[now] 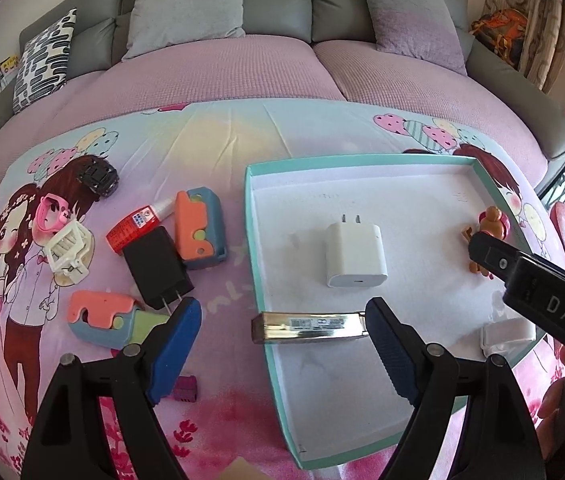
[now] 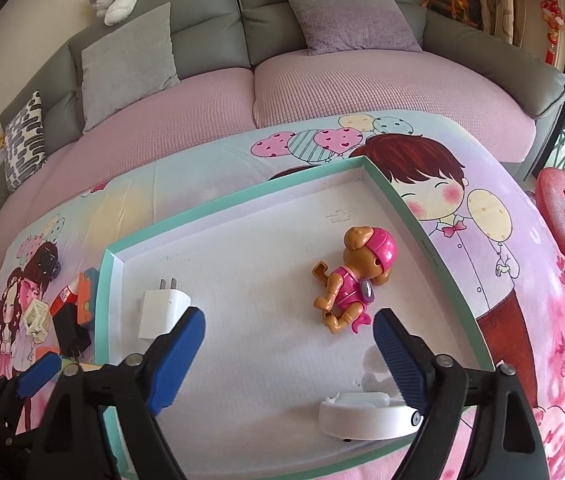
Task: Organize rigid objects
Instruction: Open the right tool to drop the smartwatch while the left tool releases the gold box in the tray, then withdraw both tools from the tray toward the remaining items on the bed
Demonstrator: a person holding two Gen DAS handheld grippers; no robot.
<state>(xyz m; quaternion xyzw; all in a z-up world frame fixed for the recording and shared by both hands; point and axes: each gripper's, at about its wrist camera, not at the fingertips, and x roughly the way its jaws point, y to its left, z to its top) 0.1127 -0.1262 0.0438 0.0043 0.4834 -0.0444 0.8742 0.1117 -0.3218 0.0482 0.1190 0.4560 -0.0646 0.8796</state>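
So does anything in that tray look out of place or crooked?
Yes. The silver bar lies across the tray left wall, half in and half out. The toy dog lies on its side inside.

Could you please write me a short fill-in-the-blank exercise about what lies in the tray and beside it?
1. The white charger lies inside the ____ tray.
2. The toy dog wears a ____ outfit.
3. The black charger lies ____ the tray, on the cloth.

Missing words: teal; pink; outside
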